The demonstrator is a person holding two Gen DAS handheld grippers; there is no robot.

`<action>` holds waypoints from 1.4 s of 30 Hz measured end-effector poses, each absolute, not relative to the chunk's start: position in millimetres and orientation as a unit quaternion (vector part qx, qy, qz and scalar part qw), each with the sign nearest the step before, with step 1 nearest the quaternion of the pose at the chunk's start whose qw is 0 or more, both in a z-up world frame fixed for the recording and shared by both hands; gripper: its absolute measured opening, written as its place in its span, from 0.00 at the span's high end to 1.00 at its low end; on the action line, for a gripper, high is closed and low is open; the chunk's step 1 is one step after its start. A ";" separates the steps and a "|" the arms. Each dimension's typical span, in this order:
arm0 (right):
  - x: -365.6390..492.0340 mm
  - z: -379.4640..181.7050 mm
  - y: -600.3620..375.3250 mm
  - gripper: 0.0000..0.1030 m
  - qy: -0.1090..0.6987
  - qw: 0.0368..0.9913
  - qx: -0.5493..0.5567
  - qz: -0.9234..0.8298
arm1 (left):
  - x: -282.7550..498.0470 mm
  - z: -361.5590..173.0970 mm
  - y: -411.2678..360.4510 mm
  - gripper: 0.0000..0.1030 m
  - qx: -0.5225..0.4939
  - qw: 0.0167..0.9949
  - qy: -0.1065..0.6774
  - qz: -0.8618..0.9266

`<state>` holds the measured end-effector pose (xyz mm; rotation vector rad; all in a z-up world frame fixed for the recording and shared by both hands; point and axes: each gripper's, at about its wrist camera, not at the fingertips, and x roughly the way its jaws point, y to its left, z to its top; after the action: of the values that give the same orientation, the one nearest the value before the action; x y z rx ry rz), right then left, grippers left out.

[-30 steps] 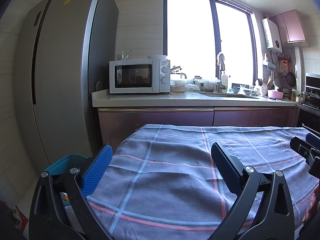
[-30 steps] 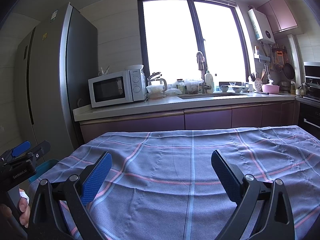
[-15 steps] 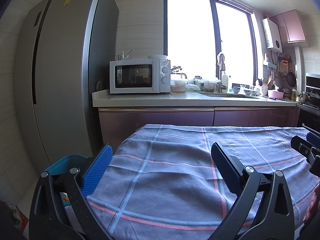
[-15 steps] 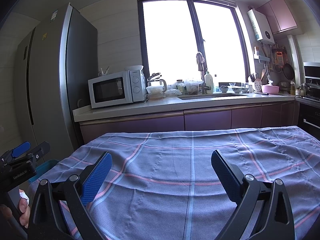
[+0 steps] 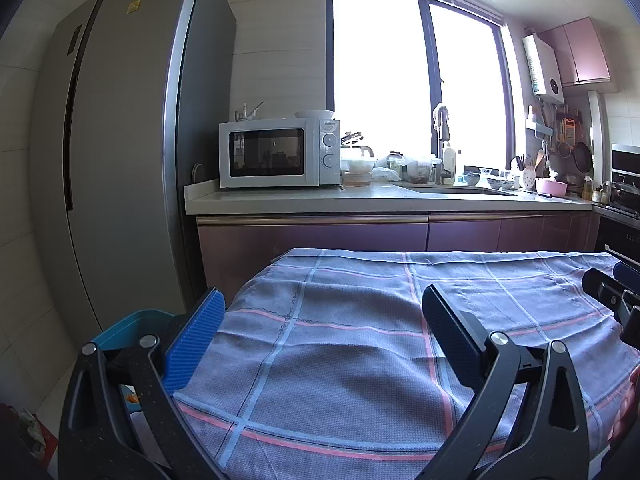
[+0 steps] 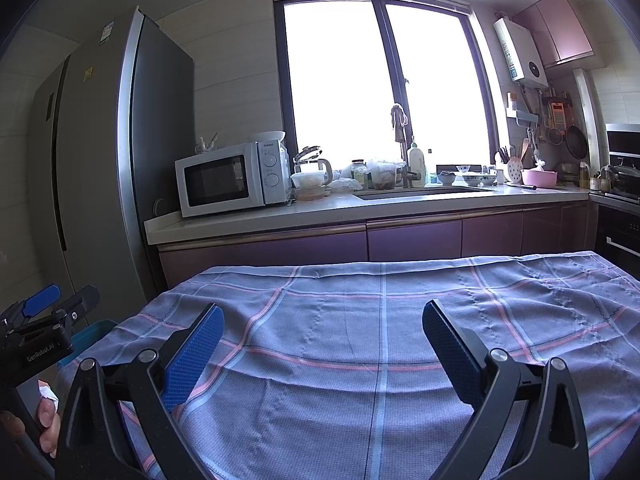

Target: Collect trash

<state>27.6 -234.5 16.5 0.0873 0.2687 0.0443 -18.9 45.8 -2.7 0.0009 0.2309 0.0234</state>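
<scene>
1. Right now the left hand-held gripper (image 5: 320,332) hangs over the near left part of the bench (image 5: 360,360), its blue-padded jaws spread wide with nothing between them.
2. Likewise the right hand-held gripper (image 6: 322,344) hovers over the middle of the same bench, jaws spread wide and empty.
3. A grey-blue checked cloth (image 6: 380,320) with pink and pale blue lines covers the bench; no loose trash can be made out on it in either view.
4. Just past the left edge of the bench, low down, sits a teal bin (image 5: 132,320). The left wrist view shows a bit of orange inside it, behind the gripper's frame; what it is cannot be told.
5. From the right wrist view, the left hand-held gripper shows at the far left, with fingers (image 6: 46,420) of the person's hand wrapped on its handle.
6. Behind the bench runs a kitchen counter (image 5: 360,200) with a white microwave (image 5: 276,152) on it, a tall grey fridge (image 5: 120,160) to its left, and a sink under the bright window (image 6: 380,80).
</scene>
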 end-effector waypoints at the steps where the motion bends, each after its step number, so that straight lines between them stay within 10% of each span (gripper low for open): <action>1: 27.7 16.7 -234.7 0.07 0.134 0.990 0.044 0.022 | -19.0 -2.6 45.9 0.06 0.000 0.993 0.115 0.012; 42: 28.2 18.8 -232.1 0.07 0.133 0.990 0.044 0.020 | -17.8 -2.0 46.0 0.06 0.002 0.993 0.116 0.012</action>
<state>28.2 -232.1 18.8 0.0887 0.2668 0.0401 -17.8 46.0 -2.0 0.0048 0.2317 0.0246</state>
